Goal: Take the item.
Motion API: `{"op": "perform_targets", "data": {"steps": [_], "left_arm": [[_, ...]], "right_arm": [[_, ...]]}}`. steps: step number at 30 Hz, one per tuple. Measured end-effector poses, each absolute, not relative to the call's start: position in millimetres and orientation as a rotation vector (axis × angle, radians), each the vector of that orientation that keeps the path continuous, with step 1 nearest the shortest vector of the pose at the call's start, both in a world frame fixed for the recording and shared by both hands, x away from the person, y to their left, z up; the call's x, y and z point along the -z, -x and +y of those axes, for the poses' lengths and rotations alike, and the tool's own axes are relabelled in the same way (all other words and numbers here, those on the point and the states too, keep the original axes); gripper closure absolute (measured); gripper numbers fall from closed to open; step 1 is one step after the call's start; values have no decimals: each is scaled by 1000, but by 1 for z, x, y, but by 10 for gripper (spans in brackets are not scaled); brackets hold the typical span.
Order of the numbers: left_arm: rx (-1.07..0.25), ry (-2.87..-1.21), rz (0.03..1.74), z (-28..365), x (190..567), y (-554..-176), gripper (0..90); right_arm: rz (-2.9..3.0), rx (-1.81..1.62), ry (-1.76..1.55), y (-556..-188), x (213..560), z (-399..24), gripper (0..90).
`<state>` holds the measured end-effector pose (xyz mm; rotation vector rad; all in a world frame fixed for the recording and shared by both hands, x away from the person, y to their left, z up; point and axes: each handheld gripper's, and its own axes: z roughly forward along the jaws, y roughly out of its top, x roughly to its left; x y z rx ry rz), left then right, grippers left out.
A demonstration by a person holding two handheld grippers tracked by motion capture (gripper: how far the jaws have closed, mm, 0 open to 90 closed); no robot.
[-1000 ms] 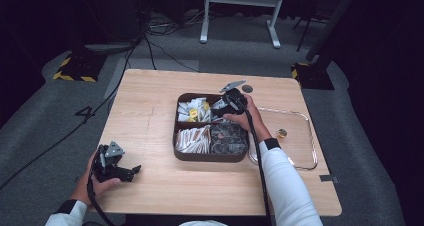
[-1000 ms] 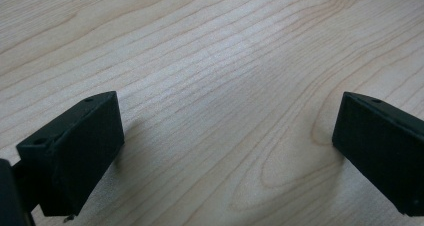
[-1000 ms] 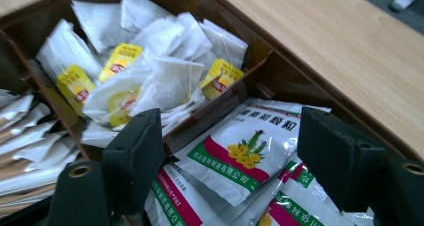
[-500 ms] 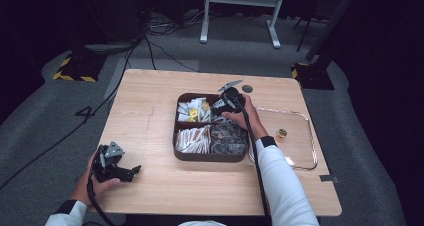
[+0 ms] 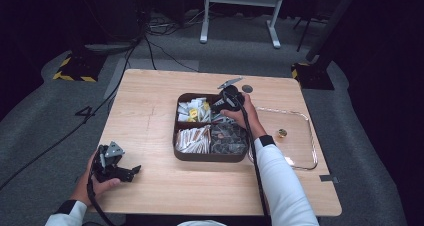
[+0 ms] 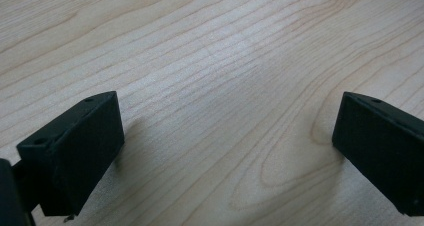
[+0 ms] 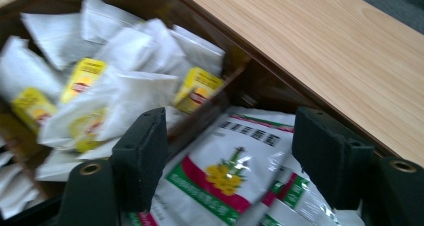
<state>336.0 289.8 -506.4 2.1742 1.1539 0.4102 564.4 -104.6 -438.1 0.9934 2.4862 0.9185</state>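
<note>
The right gripper has its jaws spread, just narrowing a little, and between them lies a glossy white sachet with a yellow flower and a red and green band; the pads do not look to be pressing it yet, so to my eye nothing is picked up so far. That sachet sits on top of others like it in the far right compartment of the brown divided box, just across a wooden divider from the white tea bags with yellow tags. From above, the right hand leans over that far corner, and the box looks full in all four sections, with paper sticks and dark packets in the near ones. The clear tray just to the right of the box holds only a small round thing I cannot make out, so any sorting out of the box seems barely begun. The left gripper rests near the table's front left corner, jaws wide apart over bare wood, pinching nothing.
</note>
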Motion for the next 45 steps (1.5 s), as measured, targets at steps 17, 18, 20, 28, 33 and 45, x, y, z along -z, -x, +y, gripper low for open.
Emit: {"op": "perform_targets", "data": {"steps": [17, 18, 20, 28, 33, 45], "left_arm": [[-410, -2173, 1155, 290, 506, -336, 4], [-409, -2173, 1155, 290, 506, -336, 4], [-411, -2170, 1156, 290, 507, -336, 4], [-411, -2173, 1155, 290, 506, -336, 5], [-409, -2174, 1155, 290, 506, -336, 4], [-411, -2172, 1155, 290, 507, -336, 4]], "right_arm": [[2512, -969, -1038, -570, 447, -106, 379], [2512, -969, -1038, -570, 447, -106, 379], [2514, -992, -1034, -570, 446, -106, 458], [2548, -964, -987, -566, 444, -103, 729], [2531, -1004, -977, -561, 440, -108, 799], [2484, -1122, -901, -539, 422, -128, 867]]}}
